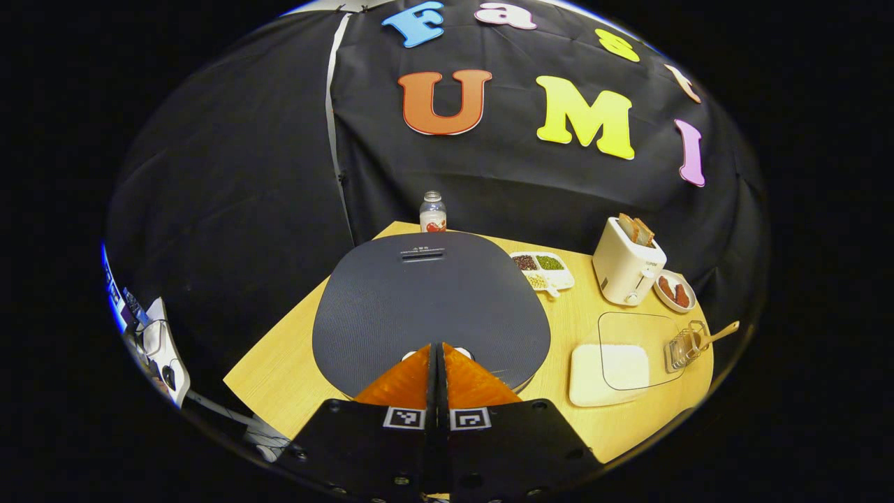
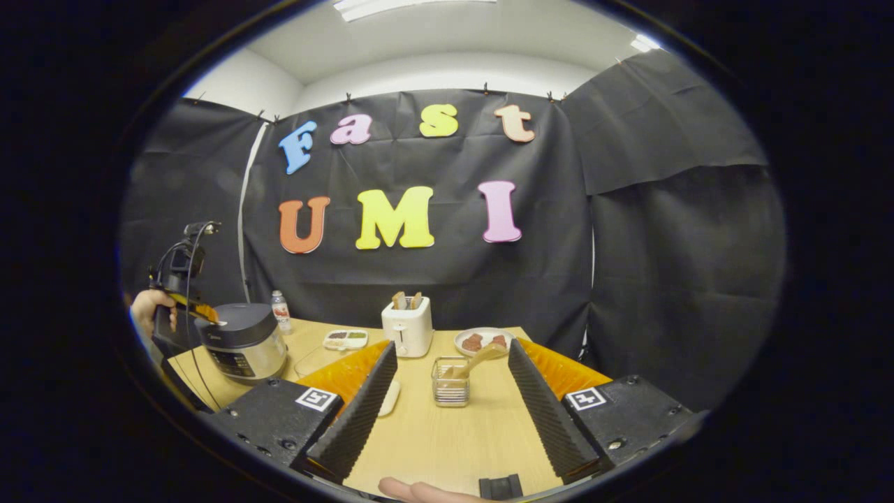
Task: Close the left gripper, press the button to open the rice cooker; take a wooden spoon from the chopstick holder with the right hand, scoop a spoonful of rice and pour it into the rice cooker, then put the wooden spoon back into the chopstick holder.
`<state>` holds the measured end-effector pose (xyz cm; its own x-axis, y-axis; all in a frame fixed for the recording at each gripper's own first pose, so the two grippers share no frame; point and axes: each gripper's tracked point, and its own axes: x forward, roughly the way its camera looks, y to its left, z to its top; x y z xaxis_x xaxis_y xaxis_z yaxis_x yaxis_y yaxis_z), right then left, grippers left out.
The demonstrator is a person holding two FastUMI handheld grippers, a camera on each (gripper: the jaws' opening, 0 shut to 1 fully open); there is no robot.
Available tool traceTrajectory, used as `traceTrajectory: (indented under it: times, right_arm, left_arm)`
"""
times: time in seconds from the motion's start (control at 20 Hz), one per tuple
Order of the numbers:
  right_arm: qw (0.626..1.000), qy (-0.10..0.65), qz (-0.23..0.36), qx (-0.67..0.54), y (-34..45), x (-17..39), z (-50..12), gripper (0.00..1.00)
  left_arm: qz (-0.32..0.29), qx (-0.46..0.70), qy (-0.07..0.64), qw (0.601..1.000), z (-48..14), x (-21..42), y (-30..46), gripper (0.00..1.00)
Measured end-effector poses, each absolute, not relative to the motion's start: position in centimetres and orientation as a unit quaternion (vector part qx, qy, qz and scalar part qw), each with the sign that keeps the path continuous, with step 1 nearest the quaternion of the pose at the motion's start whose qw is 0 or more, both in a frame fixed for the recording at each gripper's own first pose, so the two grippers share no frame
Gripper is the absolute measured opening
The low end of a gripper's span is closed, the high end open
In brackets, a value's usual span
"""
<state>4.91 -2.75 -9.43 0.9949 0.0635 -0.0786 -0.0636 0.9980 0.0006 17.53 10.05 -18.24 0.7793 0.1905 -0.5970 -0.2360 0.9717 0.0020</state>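
The rice cooker (image 1: 429,300) shows its dark grey lid, lying flat and closed. My left gripper (image 1: 436,349) is shut with nothing between its fingers, its tips over the white button (image 1: 463,353) at the lid's near edge. In the right gripper view that same left gripper (image 2: 204,313), held by a hand (image 2: 147,307), rests on top of the rice cooker (image 2: 244,342). My right gripper (image 2: 452,349) is open, with the wire chopstick holder (image 2: 450,384) between its fingers but farther off. The wooden spoon (image 2: 480,359) leans in the holder. The white rice dish (image 1: 607,367) has a clear cover.
On the wooden table (image 1: 279,370) stand a toaster (image 1: 626,269) with bread, a plate (image 1: 675,290) of reddish food, a divided tray (image 1: 543,269) of beans and a small bottle (image 1: 433,212). The chopstick holder (image 1: 683,347) is right of the rice dish. A fingertip (image 2: 419,489) shows at the bottom edge.
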Motion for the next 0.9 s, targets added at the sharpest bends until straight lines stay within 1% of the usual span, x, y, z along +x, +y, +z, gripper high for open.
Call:
traceTrajectory:
  times: [0.25, 0.65, 0.7, 0.85, 0.9]
  right_arm:
    - [0.998, 0.044, 0.04, -0.001, -2.4, 4.5, -10.2, 1.0]
    - [0.997, 0.06, 0.048, -0.005, -1.5, 3.3, -11.1, 1.0]
    - [0.997, 0.061, 0.048, -0.009, -1.4, 3.2, -11.2, 0.99]
    - [0.997, 0.065, 0.048, -0.015, -1.2, 2.9, -11.7, 0.99]
    - [0.996, 0.068, 0.047, -0.015, -1.1, 2.8, -12.0, 1.0]
  left_arm:
    - [0.114, -0.05, 0.316, 0.941, -18.9, 17.4, 9.9, 0.0]
    - [0.122, -0.059, 0.288, 0.948, -17.5, 17.1, 10.1, 0.0]
    - [0.123, -0.062, 0.272, 0.952, -16.5, 16.9, 10.2, 0.0]
    - [0.131, -0.051, 0.176, 0.974, -9.7, 15.8, 10.3, 0.0]
    - [0.12, -0.056, 0.166, 0.977, -8.5, 14.9, 9.6, 0.0]
